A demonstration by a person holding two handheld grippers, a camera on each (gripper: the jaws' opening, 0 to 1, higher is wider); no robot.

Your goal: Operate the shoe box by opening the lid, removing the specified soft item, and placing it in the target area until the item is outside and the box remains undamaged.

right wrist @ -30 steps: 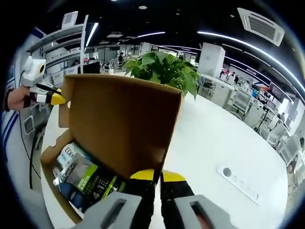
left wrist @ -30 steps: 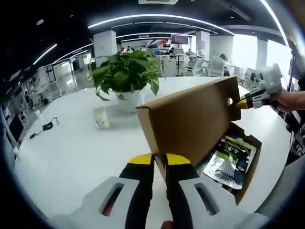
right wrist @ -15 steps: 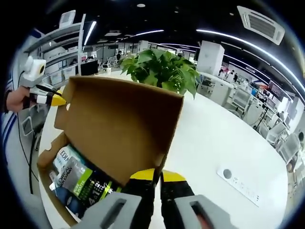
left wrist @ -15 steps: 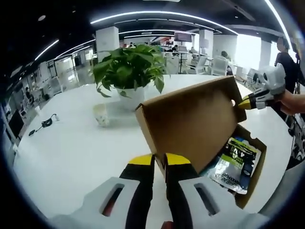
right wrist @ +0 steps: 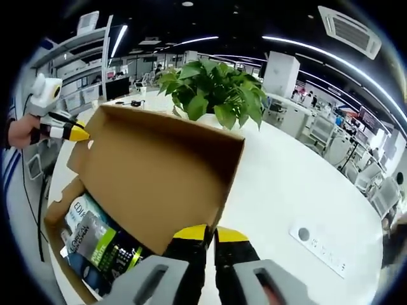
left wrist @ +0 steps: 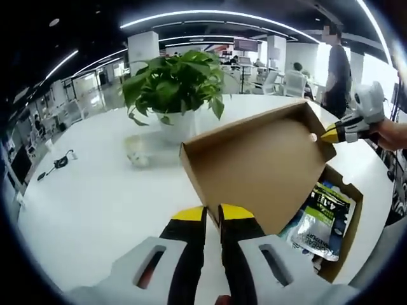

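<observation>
On the white table (left wrist: 95,203), I hold the shoe box (right wrist: 67,210) lid (left wrist: 261,168) raised at both ends: my left gripper (left wrist: 212,215) clamps one corner, my right gripper (right wrist: 212,236) the other. The soft packet (left wrist: 321,219) lies inside the box at four o'clock, a potted plant (left wrist: 175,82) beyond at twelve

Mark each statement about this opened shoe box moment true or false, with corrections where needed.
1. The lid is raised, with each gripper clamped on one of its corners. True.
2. The box is empty. False: printed soft packets lie inside.
3. A potted plant stands on the white table behind the box. True.
4. The left gripper holds a packet. False: it grips the lid's edge.
</observation>
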